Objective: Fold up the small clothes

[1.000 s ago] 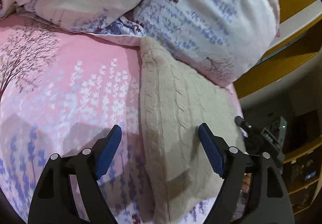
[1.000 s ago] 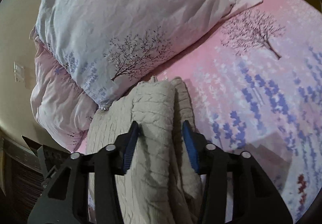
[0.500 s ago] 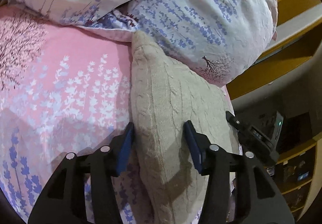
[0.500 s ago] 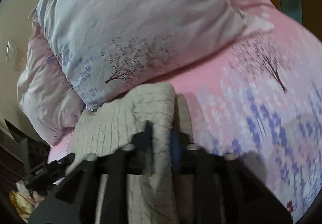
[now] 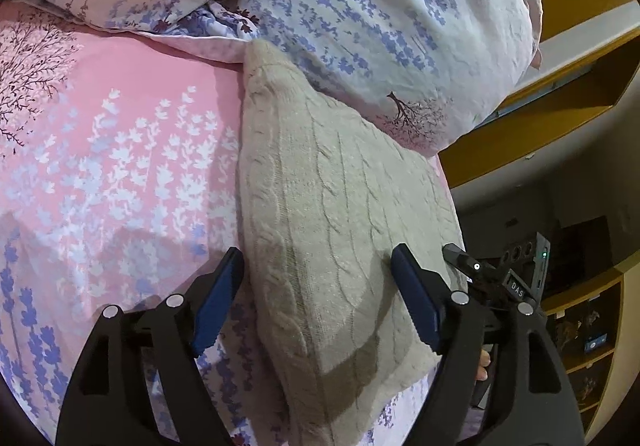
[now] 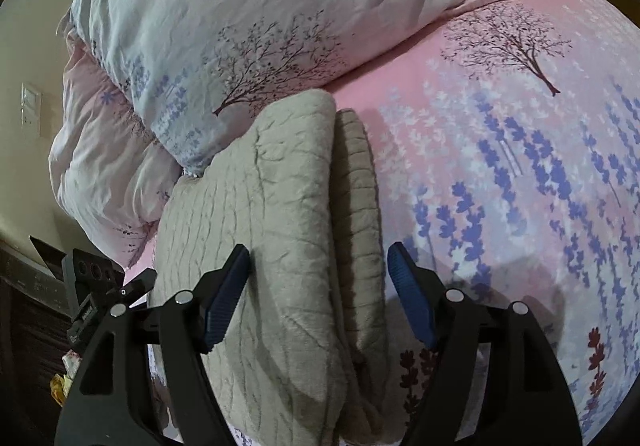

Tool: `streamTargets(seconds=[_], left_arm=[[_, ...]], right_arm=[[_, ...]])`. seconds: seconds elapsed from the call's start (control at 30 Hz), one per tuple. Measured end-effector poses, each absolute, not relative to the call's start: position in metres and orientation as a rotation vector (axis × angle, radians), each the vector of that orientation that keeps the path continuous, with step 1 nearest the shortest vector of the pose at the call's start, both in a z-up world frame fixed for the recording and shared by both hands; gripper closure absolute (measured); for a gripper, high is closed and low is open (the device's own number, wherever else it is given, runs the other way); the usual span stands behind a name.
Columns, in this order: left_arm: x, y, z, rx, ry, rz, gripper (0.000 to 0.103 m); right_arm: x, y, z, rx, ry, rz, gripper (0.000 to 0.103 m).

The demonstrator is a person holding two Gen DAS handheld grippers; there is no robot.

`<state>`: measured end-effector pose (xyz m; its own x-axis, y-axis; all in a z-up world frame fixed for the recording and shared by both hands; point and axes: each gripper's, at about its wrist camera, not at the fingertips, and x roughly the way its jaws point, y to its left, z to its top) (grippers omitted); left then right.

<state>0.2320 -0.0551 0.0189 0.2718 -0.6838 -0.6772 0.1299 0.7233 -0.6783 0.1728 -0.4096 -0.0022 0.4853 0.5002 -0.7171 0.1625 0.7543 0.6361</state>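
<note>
Beige cable-knit wool makes up the folded sweater (image 5: 340, 205), which is laid on the pink flowered bed sheet (image 5: 120, 149) near the bed's edge, its far end tucked against a pale pillow (image 5: 400, 25) printed with lavender sprigs and small trees. Seen from the right wrist, the sweater (image 6: 280, 226) is doubled over, with a narrower ribbed layer lying beside the thicker fold.

The left tool (image 5: 316, 310) is held over the near end of the sweater; its jaws have just been opening and are spread, with the knit between the blue pads (image 5: 216, 302) but not pinched. The right tool (image 6: 318, 294) is likewise spread after having just been opening, the folded layers lying loose between its pads (image 6: 226, 294). A second pillow (image 6: 112, 173) is seen behind the sweater, against a cream wall.
</note>
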Motion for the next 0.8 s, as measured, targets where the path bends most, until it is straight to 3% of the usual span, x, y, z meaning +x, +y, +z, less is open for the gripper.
streamTargets(seconds=[0.13,0.27,0.33,0.4,0.47,0.6,0.8], left_arm=[[0.233,-0.062,0.017,-0.57,1.184,-0.609,0.027],[0.234,-0.068,0.016,-0.583,1.175,-0.608,0.029],[0.235,-0.065,0.013,-0.602,1.177,-0.614,0.036],[0.235,-0.061,0.01,-0.63,1.176,-0.612,0.047],[0.234,-0.058,0.01,-0.643,1.168,-0.616,0.055],[0.232,-0.053,0.018,-0.644,1.149,-0.643,0.064],[0.215,-0.008,0.043,-0.613,1.095,-0.649,0.065]], right_arm=[[0.172,-0.405,-0.003,0.694,1.061,0.249,0.032],[0.169,-0.408,-0.01,0.746,1.052,0.297,0.043],[0.168,-0.41,-0.011,0.769,1.043,0.312,0.047],[0.166,-0.414,-0.014,0.801,1.041,0.334,0.062],[0.165,-0.413,-0.016,0.83,1.028,0.359,0.07],[0.161,-0.411,-0.008,0.872,0.986,0.372,0.073],[0.164,-0.36,0.026,0.758,0.95,0.463,0.074]])
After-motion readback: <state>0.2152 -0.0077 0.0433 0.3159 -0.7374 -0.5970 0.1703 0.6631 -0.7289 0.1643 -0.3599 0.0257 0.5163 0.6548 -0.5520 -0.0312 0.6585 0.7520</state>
